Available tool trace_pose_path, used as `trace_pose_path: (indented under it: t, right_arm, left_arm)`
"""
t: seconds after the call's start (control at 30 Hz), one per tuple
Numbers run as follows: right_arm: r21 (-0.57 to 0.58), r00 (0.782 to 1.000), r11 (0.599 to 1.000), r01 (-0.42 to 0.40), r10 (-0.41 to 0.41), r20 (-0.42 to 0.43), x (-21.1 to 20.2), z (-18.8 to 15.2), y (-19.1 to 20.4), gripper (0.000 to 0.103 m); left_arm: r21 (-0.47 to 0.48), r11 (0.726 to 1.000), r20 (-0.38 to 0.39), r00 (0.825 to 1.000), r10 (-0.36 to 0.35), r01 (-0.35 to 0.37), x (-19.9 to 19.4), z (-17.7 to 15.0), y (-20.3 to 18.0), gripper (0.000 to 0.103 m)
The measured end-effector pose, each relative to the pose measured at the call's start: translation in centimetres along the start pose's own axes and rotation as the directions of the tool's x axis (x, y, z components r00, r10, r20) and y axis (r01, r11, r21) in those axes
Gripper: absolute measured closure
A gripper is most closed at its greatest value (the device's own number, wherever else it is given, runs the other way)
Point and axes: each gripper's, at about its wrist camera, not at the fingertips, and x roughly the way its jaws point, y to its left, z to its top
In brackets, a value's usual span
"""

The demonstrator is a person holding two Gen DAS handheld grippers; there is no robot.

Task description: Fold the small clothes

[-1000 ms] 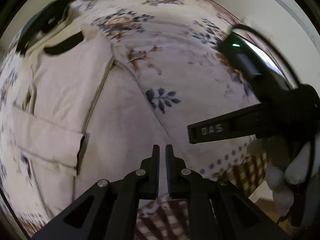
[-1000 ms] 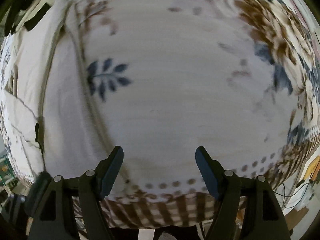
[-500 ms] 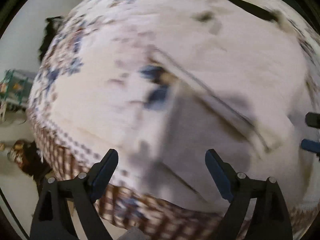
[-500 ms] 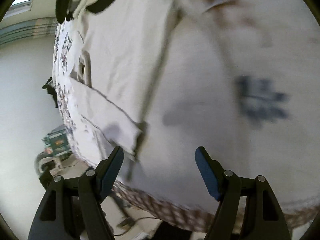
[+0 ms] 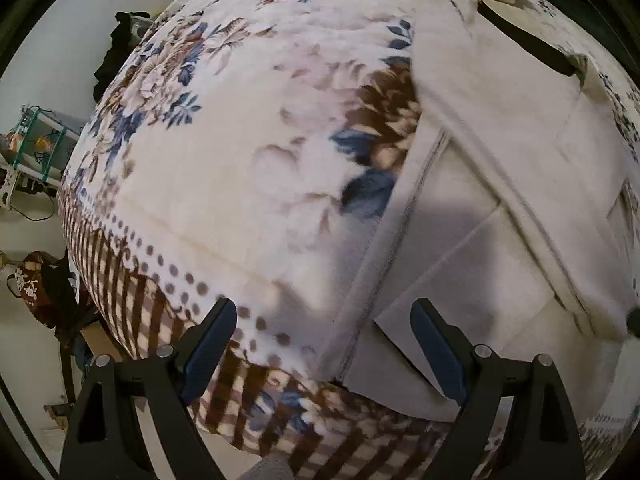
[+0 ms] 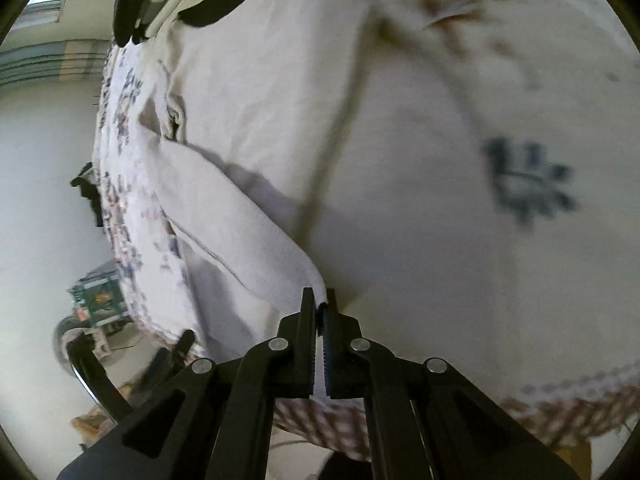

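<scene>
A cream long-sleeved top [image 5: 500, 168] with a dark neckband lies flat on a floral blanket [image 5: 240, 140]. One sleeve is folded across its body. My left gripper [image 5: 324, 344] is open, its blue-padded fingers straddling the garment's hem corner near the blanket's front edge. In the right wrist view the same top [image 6: 260, 92] spreads out ahead. My right gripper [image 6: 319, 312] is shut on the cuff end of the folded sleeve [image 6: 240, 232], lifting it slightly off the garment.
The blanket's checked border [image 5: 132, 288] hangs over the bed's front edge. A green rack [image 5: 36, 140] and a dark red bag [image 5: 32, 288] stand on the floor to the left. Dark clothing [image 6: 136, 0] lies at the far end of the bed.
My right gripper, open half a second ago, has closed on the sleeve cuff. My left gripper opened a second ago, swung to the garment's hem corner, and has steadied there.
</scene>
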Motion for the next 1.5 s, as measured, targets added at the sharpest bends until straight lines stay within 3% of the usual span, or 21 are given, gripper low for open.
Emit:
trace_pose_path:
  t: [0.23, 0.37, 0.47, 0.57, 0.63, 0.8, 0.93, 1.1, 1.3, 1.37, 1.5]
  right_arm:
    - [0.044, 0.996, 0.995, 0.084, -0.083, -0.034, -1.7, -3.3, -6.4, 0.101]
    - [0.049, 0.993, 0.993, 0.112, -0.109, -0.055, 0.1, -4.1, -7.2, 0.1]
    - [0.027, 0.986, 0.992, 0.125, -0.121, -0.119, 1.7, -4.3, -7.6, 0.1]
    - [0.03, 0.985, 0.994, 0.107, -0.102, -0.14, 2.3, -4.0, -7.3, 0.083]
    - [0.057, 0.991, 0.995, 0.086, -0.079, -0.107, 1.6, -3.7, -7.7, 0.052]
    - [0.11, 0.997, 0.992, 0.058, -0.051, -0.063, -0.5, -2.4, -8.5, 0.049]
    - [0.075, 1.0, 0.997, 0.019, -0.019, 0.002, -3.0, 1.9, -6.5, 0.049]
    - [-0.01, 0.992, 0.999, 0.04, -0.038, 0.124, -6.3, 10.5, -2.3, 0.049]
    - [-0.021, 0.974, 0.997, 0.081, -0.074, 0.215, -5.9, 22.1, 2.2, 0.049]
    - [0.023, 0.971, 0.999, 0.043, -0.048, 0.235, -5.6, 24.9, 2.4, 0.049]
    - [0.118, 0.964, 0.993, 0.015, -0.046, 0.263, -4.4, 28.8, 2.3, 0.049]
  left_arm:
    - [0.028, 1.0, -0.011, 1.0, -0.008, 0.009, 0.6, -0.2, -0.7, 0.014]
    - [0.042, 0.999, -0.013, 1.0, -0.007, 0.007, 1.0, -0.3, -0.8, 0.014]
    - [0.053, 0.999, -0.023, 1.0, -0.007, 0.008, 1.3, -0.4, -0.9, 0.014]
    - [0.066, 0.998, -0.031, 0.999, -0.007, 0.009, 1.4, -0.6, -0.9, 0.014]
    - [0.071, 0.997, -0.044, 0.999, -0.007, 0.01, 1.7, -0.8, -0.7, 0.014]
    - [0.06, 0.998, -0.032, 0.999, -0.033, 0.035, 0.4, 0.4, -0.1, 0.014]
    - [0.07, 0.996, 0.074, 0.995, -0.066, 0.061, -2.4, 5.8, -0.8, 0.014]
    - [0.135, 0.983, 0.196, 0.969, -0.15, 0.124, -3.3, 15.8, -5.6, 0.014]
    - [0.272, 0.954, 0.216, 0.958, -0.187, 0.125, 0.4, 25.0, -13.6, 0.014]
    - [0.268, 0.959, 0.242, 0.957, -0.16, 0.092, 1.5, 27.5, -14.7, 0.014]
    - [0.231, 0.965, 0.216, 0.96, -0.179, 0.127, 3.8, 30.1, -15.7, 0.014]
